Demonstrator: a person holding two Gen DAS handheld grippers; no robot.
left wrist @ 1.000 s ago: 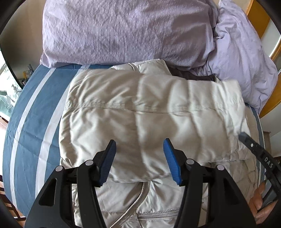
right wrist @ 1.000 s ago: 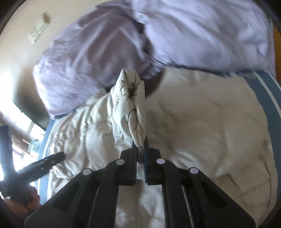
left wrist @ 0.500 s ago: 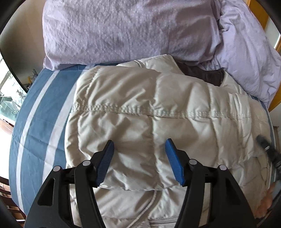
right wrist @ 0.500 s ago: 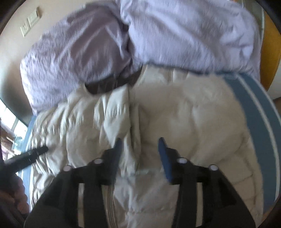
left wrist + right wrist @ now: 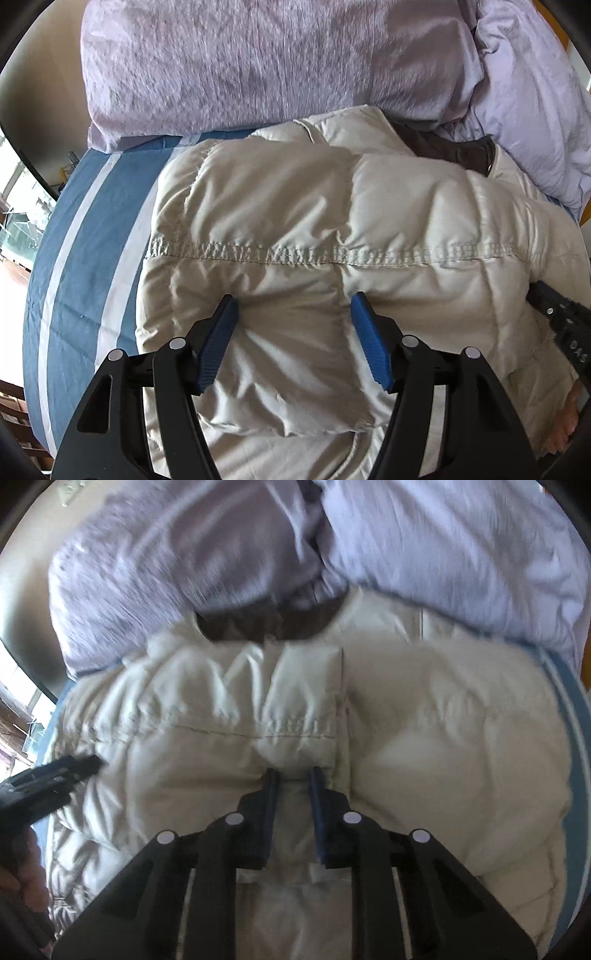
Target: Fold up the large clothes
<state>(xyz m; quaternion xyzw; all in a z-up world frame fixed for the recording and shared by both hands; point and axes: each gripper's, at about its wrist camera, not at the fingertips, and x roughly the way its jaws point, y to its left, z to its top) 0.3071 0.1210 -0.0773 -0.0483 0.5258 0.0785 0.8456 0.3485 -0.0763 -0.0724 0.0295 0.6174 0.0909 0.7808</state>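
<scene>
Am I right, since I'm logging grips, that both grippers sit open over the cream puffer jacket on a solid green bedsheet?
Not quite: the bedsheet is blue with white stripes, not solid green, as the left wrist view shows. The rest holds: the left gripper and right gripper sit open over the cream puffer jacket.

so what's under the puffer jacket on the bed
Blue-and-white striped sheet shows beside the cream puffer jacket, presumably running beneath. Anything else underneath is covered.
</scene>
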